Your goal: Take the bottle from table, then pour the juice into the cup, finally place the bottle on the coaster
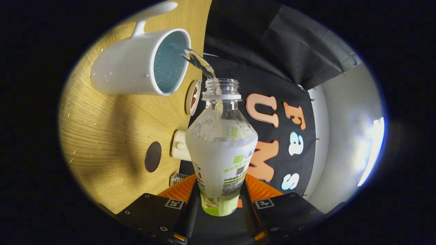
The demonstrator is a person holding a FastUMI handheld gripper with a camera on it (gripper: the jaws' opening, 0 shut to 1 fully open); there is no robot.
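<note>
Gripper view: the scene is rolled onto its side, so the wooden table [102, 129] stands like a wall beside the fingers. On it, farthest to that side, the white cup [136, 64] is seen with its blue-lined mouth turned toward the bottle; droplets are scattered on its outer wall and on the wood around it. Below the cup a dark round disc [153, 157], probably the coaster, lies flat on the table, well apart from the cup. Nearer the table edge a small round dish [192, 97] and a white cap-like piece [180, 145] are seen.

A clear stream [199, 63] runs from the open neck into the cup, entering just inside the rim. The bottle [221, 149] is held between the fingers, its lower body clamped by the gripper [220, 204], both jaws pressed against the label, its neck beyond them. The liquid is gathered toward the shoulder and neck.

The pouring step is judged to be under way. The stream lands close to the rim, so the neck would be better kept over the middle of the cup. The tilt should be held steady and raised slowly, since a sudden surge could overshoot. The grip should be kept firm, as the wet label may slip.
</note>
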